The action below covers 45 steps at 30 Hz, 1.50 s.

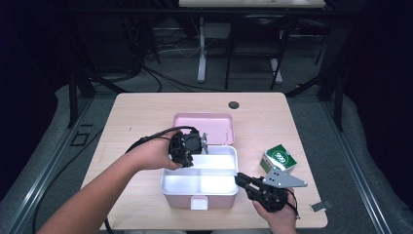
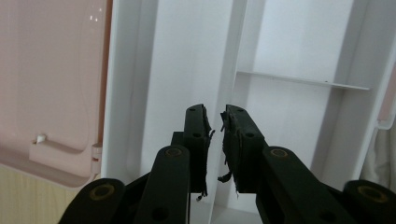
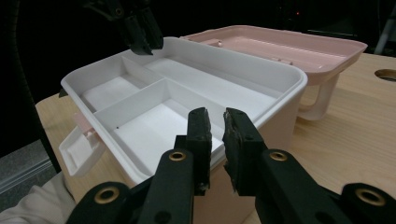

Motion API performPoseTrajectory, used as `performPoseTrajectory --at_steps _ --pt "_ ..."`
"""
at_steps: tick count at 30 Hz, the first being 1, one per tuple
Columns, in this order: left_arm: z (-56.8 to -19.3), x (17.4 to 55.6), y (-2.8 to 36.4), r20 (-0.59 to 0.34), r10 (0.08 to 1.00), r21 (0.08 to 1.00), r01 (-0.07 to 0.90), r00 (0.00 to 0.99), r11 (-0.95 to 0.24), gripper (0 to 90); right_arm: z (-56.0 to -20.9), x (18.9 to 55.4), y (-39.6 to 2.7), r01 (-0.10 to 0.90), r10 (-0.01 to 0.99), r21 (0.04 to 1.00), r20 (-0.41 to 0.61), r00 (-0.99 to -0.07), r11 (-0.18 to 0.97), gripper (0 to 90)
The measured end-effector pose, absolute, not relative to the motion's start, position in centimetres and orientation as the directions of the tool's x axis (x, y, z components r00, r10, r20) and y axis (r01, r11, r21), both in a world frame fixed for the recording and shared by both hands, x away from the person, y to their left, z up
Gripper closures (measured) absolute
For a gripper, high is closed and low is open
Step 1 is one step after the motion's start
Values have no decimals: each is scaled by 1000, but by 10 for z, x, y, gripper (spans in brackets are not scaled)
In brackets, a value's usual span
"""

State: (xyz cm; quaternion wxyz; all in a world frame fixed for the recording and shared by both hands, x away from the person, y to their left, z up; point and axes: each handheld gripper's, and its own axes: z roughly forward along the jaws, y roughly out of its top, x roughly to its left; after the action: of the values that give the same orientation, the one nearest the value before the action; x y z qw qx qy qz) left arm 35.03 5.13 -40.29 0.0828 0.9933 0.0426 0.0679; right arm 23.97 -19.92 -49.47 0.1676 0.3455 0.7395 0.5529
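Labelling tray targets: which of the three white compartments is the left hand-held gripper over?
The long rear compartment, running the tray's full width beside the open pink lid. The left hand-held gripper hangs at its left end; the two shorter front compartments lie side by side.

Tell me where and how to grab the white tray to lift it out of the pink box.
Probably grip the white tray by its long inner divider wall, coming straight down from above: that wall stands upright and thin, fits between jaws, and sits near the middle.
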Motion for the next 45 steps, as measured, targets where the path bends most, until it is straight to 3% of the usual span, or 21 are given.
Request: performPoseTrajectory --at_steps 45 --pt "-437 345 14 124 10 28 7 992 -1000 865 -501 246 -212 358 726 925 160 -669 126 790"
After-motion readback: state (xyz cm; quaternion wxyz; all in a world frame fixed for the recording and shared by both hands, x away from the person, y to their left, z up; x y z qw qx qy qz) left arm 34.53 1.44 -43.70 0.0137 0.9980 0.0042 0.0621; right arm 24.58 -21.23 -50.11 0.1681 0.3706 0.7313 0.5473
